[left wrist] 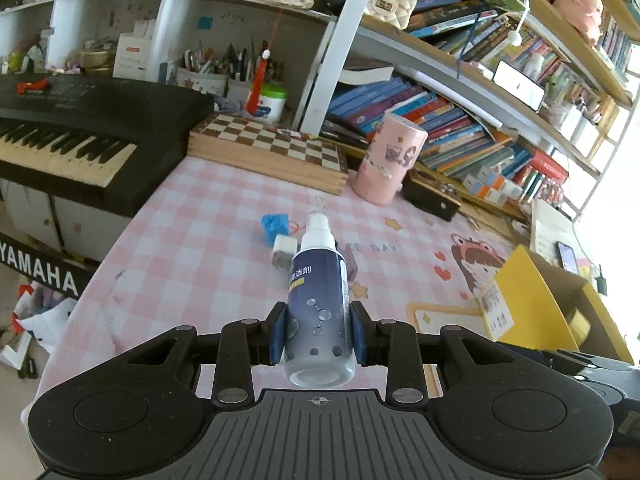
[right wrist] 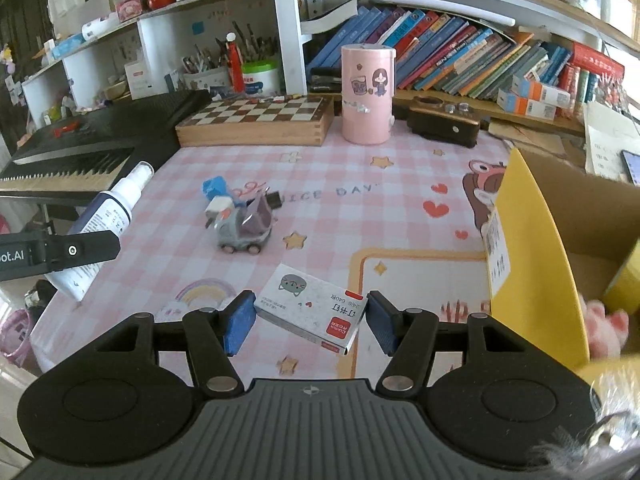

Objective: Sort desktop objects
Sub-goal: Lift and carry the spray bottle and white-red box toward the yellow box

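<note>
Navy spray bottle [left wrist: 318,300] held aloft, white staple box [right wrist: 312,307] gripped

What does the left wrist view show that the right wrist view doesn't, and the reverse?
Only the left wrist view: the left claw head-on, shut on the spray bottle, and the keyboard's brand lettering.
Only the right wrist view: the right claw gripping a staples box, a grey toy car, a pink plush in the cardboard box.
Both: chessboard, pink canister, checked tablecloth.
</note>
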Motion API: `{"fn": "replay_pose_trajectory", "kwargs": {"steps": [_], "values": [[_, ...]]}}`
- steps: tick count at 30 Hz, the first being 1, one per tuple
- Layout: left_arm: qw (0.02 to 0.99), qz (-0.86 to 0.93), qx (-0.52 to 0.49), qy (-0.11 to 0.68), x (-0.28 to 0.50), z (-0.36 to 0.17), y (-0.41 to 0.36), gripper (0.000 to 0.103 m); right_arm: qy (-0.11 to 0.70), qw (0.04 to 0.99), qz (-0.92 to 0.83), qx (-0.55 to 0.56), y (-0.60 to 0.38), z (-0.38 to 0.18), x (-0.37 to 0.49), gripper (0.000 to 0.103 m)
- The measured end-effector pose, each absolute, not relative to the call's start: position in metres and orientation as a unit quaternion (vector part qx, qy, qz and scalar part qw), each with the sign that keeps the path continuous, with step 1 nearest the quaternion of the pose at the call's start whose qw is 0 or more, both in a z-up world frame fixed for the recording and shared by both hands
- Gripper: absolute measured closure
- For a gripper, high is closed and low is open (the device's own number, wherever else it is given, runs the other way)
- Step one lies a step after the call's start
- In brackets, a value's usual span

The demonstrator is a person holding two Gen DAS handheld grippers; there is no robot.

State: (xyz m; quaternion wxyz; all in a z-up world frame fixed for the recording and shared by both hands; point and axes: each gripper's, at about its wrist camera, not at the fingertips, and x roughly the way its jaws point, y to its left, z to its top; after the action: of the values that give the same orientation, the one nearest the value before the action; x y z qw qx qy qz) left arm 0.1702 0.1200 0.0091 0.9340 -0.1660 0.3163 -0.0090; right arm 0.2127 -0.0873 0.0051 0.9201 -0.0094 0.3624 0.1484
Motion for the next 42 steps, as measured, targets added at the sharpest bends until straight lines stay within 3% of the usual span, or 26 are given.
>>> {"fn": "replay_pose_trajectory", "kwargs": {"steps": [24, 42], "values": [[0.923, -0.076, -0.137, 0.351, 0.067, -0.002, 0.128, 0.073, 0.384, 0.916, 0.116, 0.018, -0.063, -0.007, 0.080, 0.045], [0.905, -0.177, -0.087, 0.376, 0.052, -0.009, 0.083, 0.073, 0.407, 0.910, 0.027, 0.075, -0.102, -0.020, 0.023, 0.045]]}}
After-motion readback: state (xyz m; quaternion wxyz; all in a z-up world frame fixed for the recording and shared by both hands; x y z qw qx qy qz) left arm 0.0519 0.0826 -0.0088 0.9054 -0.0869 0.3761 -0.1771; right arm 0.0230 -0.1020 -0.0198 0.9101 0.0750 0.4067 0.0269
